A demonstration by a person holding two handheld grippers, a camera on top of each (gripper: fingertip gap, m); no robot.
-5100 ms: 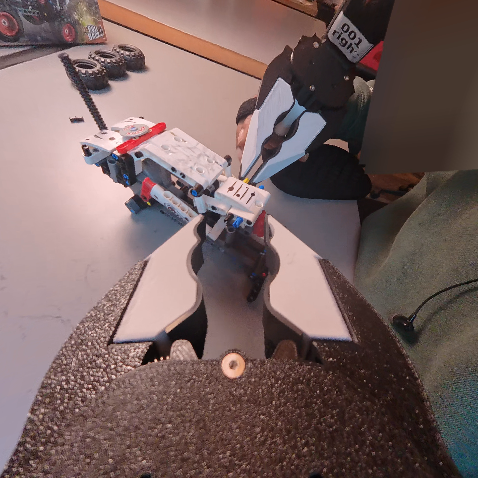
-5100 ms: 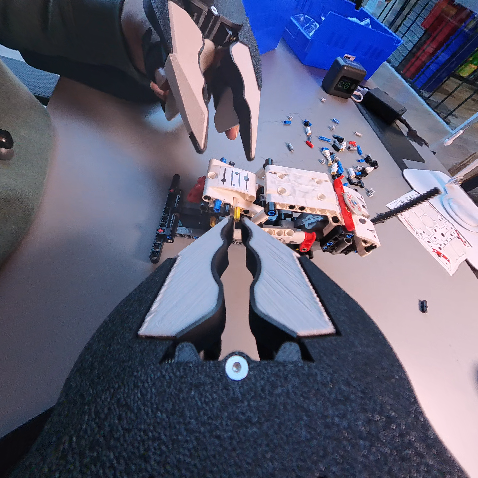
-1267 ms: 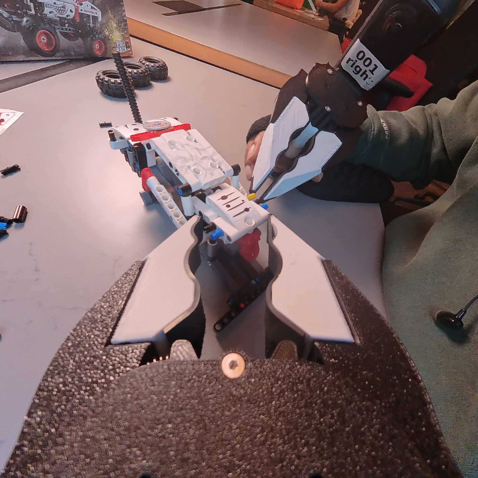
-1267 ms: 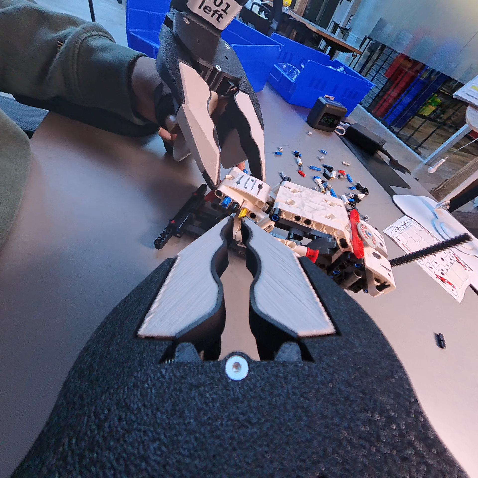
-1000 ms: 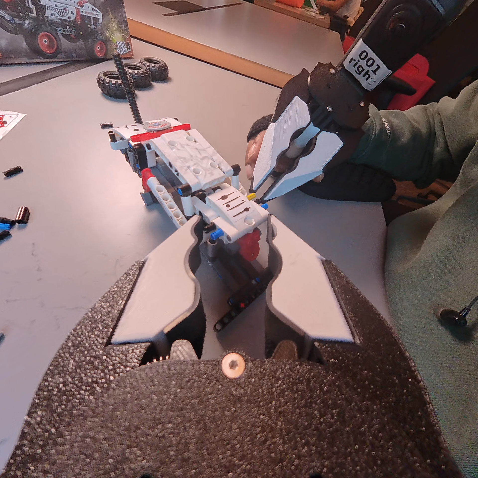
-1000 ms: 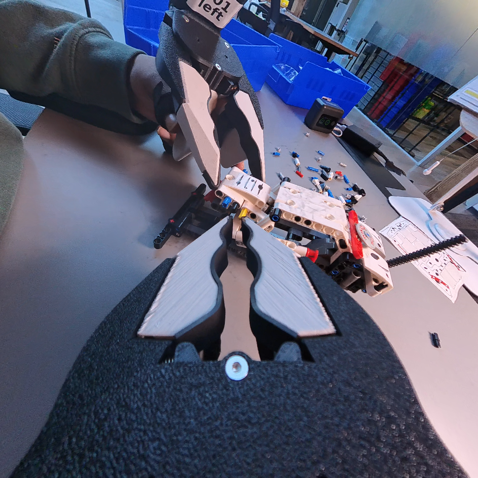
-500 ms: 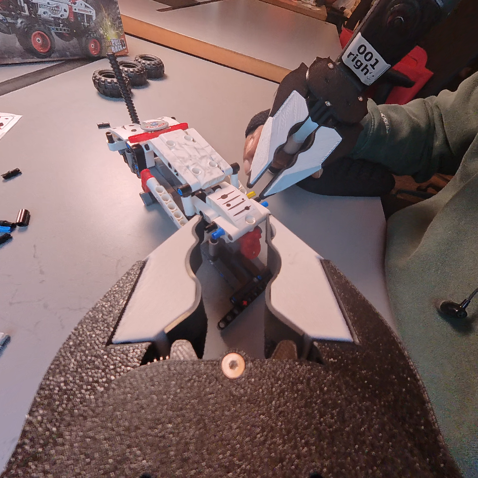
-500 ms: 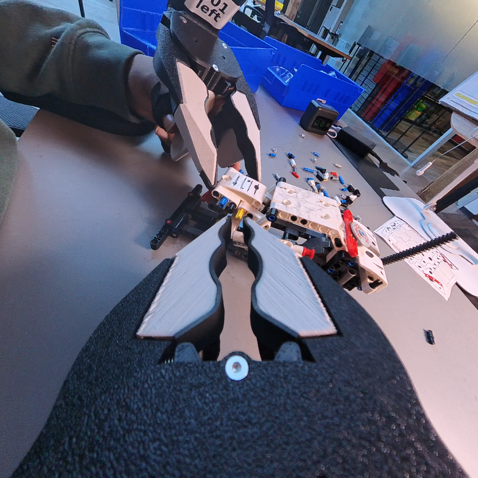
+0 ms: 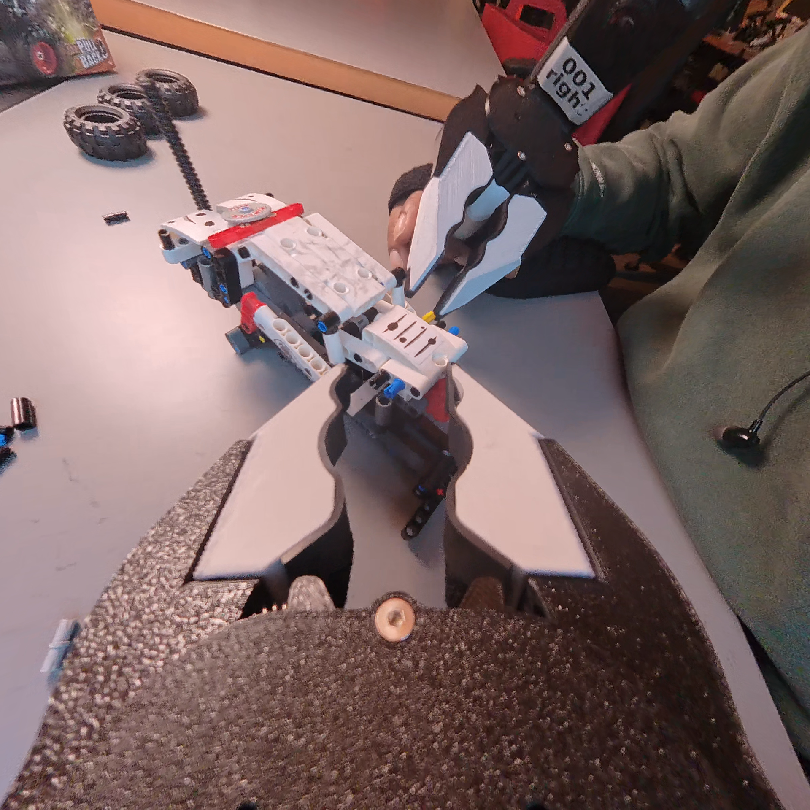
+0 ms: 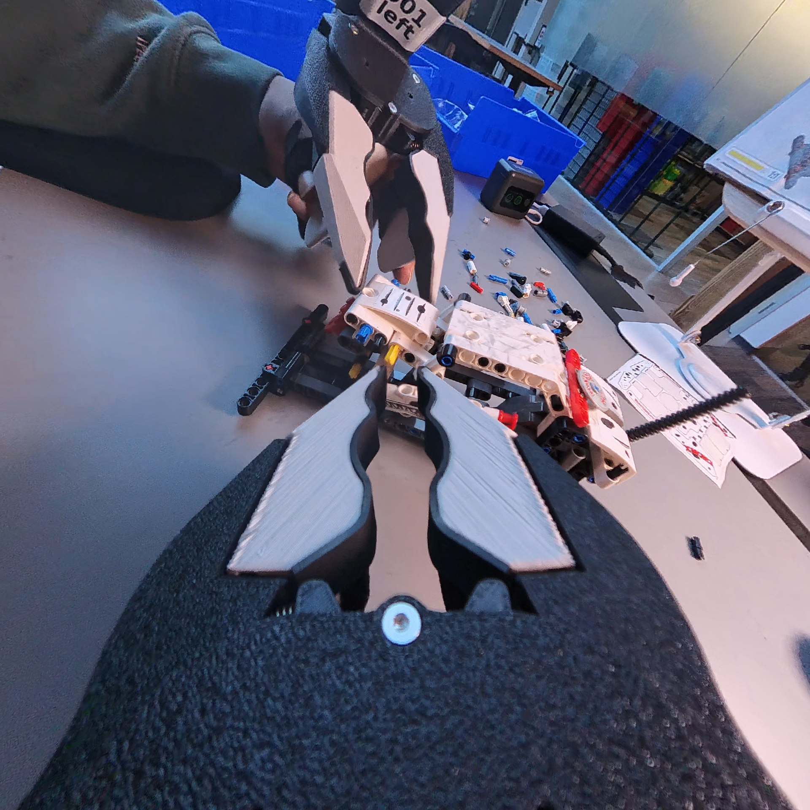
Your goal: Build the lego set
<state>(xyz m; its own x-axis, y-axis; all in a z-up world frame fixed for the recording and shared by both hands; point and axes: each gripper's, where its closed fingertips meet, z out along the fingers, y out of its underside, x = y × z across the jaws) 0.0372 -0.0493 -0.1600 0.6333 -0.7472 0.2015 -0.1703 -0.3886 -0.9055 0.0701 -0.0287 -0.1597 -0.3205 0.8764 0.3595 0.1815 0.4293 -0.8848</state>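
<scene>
The white, black and red Lego truck model [image 9: 315, 267] lies on the grey table [image 9: 109, 394], and also shows in the right wrist view [image 10: 499, 346]. My left gripper [image 9: 393, 372] is open wide. Its jaws stand on either side of the model's white hood panel [image 9: 412, 342], and I cannot tell whether they touch it. It shows from outside in the right wrist view [image 10: 391, 293]. My right gripper [image 10: 399, 371] is open by a narrow gap, just below a yellow pin [image 10: 391, 354] on the model's side. It shows in the left wrist view [image 9: 424, 301].
Black tyres [image 9: 127, 118] and the set's box [image 9: 44, 44] lie at the far left. Loose small parts [image 10: 526, 293], blue bins [image 10: 504, 127], a black device [image 10: 510, 193] and a sticker sheet [image 10: 670, 403] lie beyond the model. A black beam [image 10: 280, 368] sticks out at its front. My right fingertips sit around 5 cm from my left ones.
My right gripper's fingertips have parted a little and drawn slightly back from the yellow pin. My left gripper stays around the hood at the same width.
</scene>
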